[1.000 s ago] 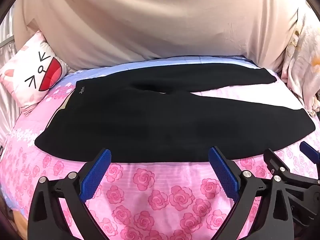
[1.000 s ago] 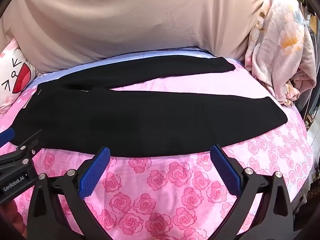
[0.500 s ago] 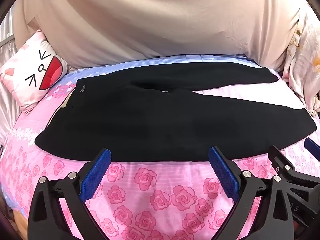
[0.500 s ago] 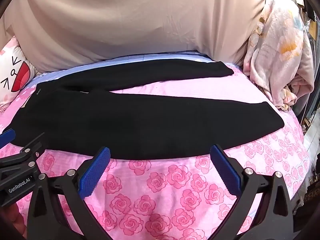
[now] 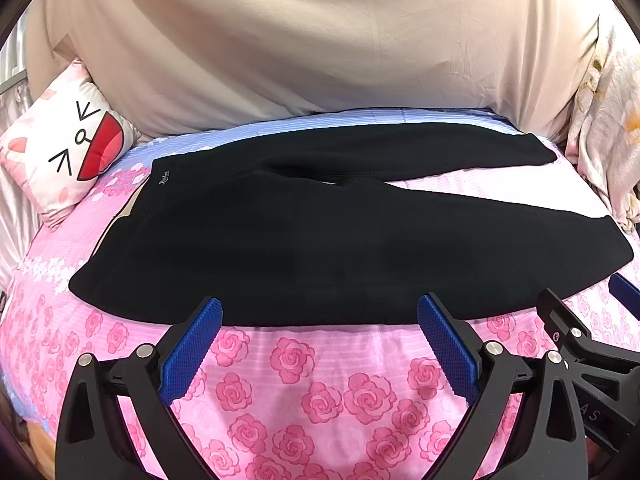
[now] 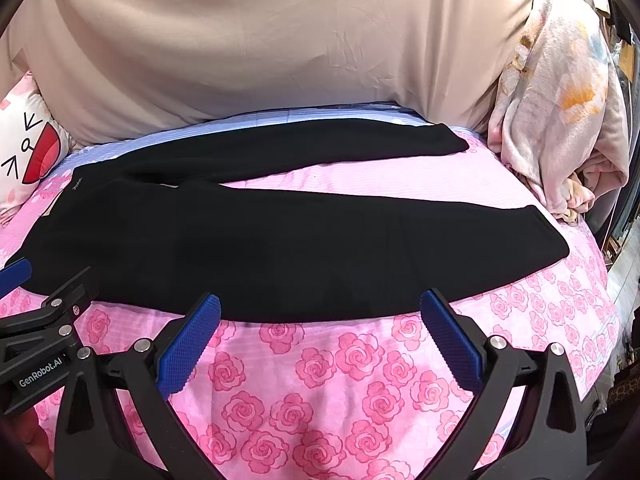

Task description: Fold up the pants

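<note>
Your black pants lie flat along the bed, long axis running left to right, waistband toward the left edge, legs splayed toward the right. Your left gripper and right gripper hover at the near edge, jaws spread wide, holding nothing.

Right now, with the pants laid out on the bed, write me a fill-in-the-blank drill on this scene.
1. The pants are ____ in colour.
2. The bedsheet is printed with pink ____.
3. The left gripper and the right gripper both have their jaws ____.
4. The pillow lies past the ____ end of the pants.

Missing words: black; roses; open; waistband
</note>
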`<action>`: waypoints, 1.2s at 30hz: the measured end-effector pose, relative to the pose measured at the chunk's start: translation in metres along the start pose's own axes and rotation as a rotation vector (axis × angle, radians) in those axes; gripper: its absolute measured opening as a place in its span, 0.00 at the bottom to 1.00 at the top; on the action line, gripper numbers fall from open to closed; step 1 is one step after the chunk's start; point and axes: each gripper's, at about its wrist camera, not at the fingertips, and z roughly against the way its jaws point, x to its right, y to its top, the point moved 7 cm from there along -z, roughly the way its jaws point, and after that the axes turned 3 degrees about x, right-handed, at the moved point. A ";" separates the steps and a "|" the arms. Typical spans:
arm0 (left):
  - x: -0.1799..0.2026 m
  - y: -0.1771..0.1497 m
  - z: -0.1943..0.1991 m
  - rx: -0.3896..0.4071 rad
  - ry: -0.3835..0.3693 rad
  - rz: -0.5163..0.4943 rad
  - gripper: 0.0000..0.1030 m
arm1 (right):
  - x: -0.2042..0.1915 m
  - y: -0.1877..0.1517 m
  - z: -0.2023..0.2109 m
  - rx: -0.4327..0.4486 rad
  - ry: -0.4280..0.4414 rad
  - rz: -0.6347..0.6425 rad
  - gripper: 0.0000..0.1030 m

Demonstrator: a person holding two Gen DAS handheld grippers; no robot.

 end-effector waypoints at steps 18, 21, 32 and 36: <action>-0.003 0.001 -0.004 -0.014 0.000 0.003 0.93 | -0.007 -0.002 -0.005 -0.005 -0.001 0.006 0.95; -0.003 0.001 -0.005 -0.013 0.001 0.002 0.93 | -0.006 -0.002 -0.005 -0.005 -0.002 0.005 0.95; 0.002 0.003 -0.003 -0.005 0.012 -0.010 0.93 | -0.003 -0.004 -0.004 -0.003 0.000 0.002 0.95; 0.002 0.003 -0.002 -0.005 0.012 -0.010 0.93 | -0.004 -0.004 -0.004 -0.004 -0.001 0.002 0.95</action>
